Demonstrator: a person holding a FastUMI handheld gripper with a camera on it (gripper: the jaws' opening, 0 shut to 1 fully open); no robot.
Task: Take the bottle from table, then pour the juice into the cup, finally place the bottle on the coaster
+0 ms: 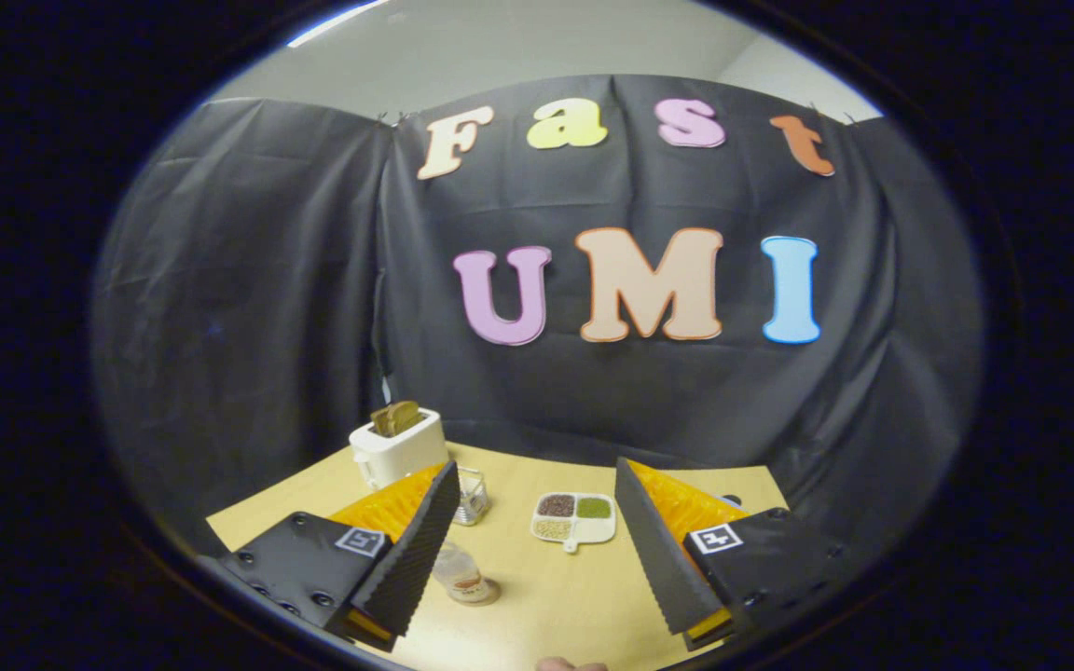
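The fingers (537, 550) stand wide apart above the counter (546, 606), holding nothing. One bottle (465, 575) stands upright on the counter just beside the left finger, inside the gap, so judging by that the fingers look lined up to close on it. One clear cup (472, 495) stands just beyond the bottle, probably kept close for a short pour. Right of the cup lies one four-part dish (574, 518); behind the cup stands one toaster (397, 447) with toast in it. I cannot make out a coaster.
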